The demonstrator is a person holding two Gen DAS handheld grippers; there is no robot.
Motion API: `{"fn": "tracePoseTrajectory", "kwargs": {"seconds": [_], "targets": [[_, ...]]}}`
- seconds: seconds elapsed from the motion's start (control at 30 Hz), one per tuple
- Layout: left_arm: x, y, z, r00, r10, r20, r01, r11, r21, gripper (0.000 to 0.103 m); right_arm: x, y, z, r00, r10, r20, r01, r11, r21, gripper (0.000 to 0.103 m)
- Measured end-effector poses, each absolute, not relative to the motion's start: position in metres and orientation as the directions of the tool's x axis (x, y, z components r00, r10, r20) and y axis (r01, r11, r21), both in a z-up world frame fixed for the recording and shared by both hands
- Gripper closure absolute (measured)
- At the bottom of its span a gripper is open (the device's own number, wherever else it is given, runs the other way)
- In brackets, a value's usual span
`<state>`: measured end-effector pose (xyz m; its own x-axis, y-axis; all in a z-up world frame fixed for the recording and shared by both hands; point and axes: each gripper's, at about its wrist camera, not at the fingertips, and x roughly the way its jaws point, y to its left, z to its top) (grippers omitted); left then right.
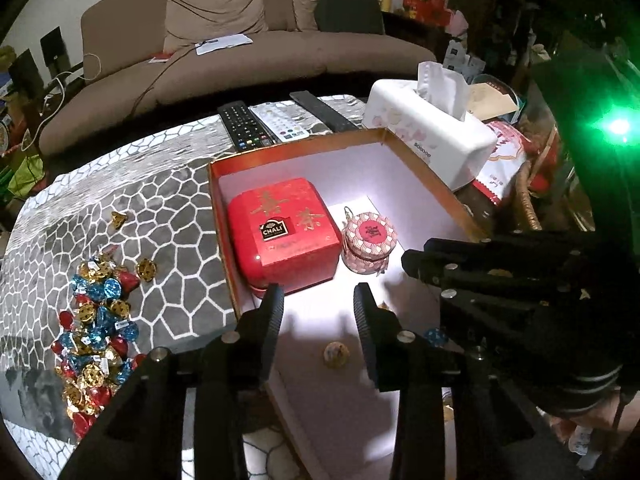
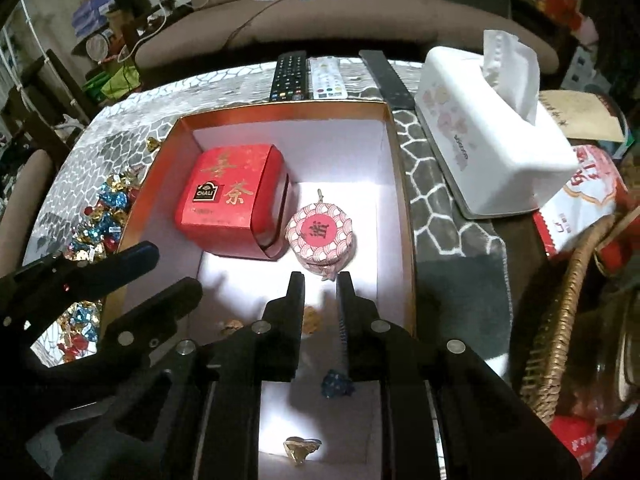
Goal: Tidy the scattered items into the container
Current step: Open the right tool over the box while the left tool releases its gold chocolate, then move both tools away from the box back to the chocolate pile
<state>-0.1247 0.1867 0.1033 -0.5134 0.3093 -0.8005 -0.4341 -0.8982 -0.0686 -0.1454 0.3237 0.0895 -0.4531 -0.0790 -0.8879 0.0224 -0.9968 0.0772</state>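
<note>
On the left of the table [image 1: 176, 200] the candy pile [image 1: 94, 320] is still waiting outside the box [image 1: 296, 150]. Both the left tongs [image 1: 319, 304] and right tongs [image 2: 320, 292] are hovering over the box floor, parted and empty, with loose candies [image 2: 338, 384] lying beneath, seemingly just dropped. Next they likely need to cross the box's left wall for another candy, avoiding the red tin [image 1: 282, 230] and round tin [image 1: 370, 242]; the tissue box [image 1: 432, 132] is sitting clear.
</note>
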Motion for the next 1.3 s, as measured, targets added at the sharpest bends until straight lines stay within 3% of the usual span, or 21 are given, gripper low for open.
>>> {"fn": "tracePoseTrajectory", "kwargs": {"seconds": [0.73,1.3], "targets": [[-0.087,0.168,0.139,-0.554,0.311,-0.773,-0.414,-0.908,-0.069,0.064,-0.111,0.312,0.120,-0.474,-0.071,-0.878,0.009,-0.997,0.076,0.085],[-0.020,0.142,0.142,-0.558,0.313,-0.769,-0.411,-0.909,-0.072,0.064,-0.037,0.303,0.133,-0.476,-0.027,-0.879,0.004,-1.000,0.029,0.084]]}}
